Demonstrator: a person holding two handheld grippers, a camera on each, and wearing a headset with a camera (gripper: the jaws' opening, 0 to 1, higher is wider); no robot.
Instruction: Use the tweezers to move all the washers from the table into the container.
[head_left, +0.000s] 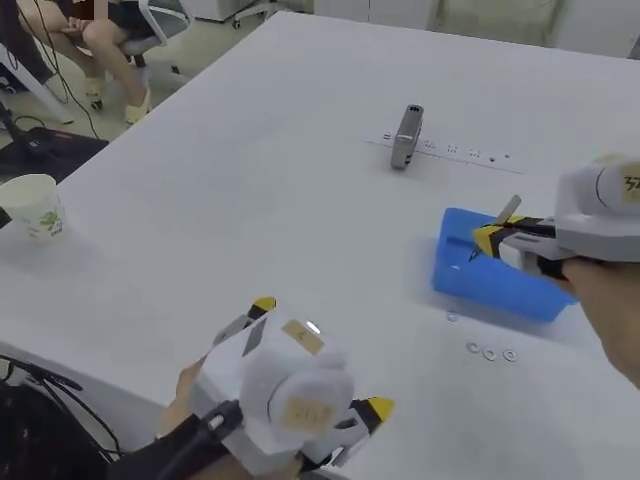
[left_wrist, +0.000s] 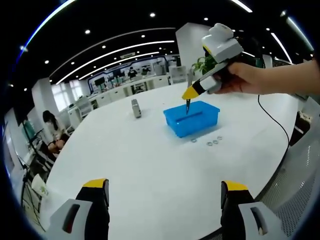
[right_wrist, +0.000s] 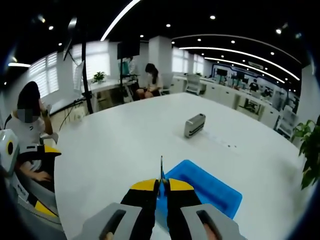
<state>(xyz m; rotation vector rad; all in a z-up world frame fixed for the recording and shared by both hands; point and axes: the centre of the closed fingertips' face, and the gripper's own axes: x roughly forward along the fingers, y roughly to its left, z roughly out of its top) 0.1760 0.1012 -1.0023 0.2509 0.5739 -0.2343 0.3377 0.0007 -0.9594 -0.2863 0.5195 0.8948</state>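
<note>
A blue container sits on the white table at the right. My right gripper hangs over its left end, shut on thin tweezers that point down into it. In the right gripper view the tweezers stick out between the shut jaws above the container. Several small washers lie on the table just in front of the container, one a little apart. My left gripper is open and holds nothing, low at the near table edge. The left gripper view shows the right gripper, the container and the washers.
A grey metal device stands behind the container, beside a row of small marks. A paper cup stands at the table's left edge. A person sits on a chair beyond the far left corner. Cables hang at the lower left.
</note>
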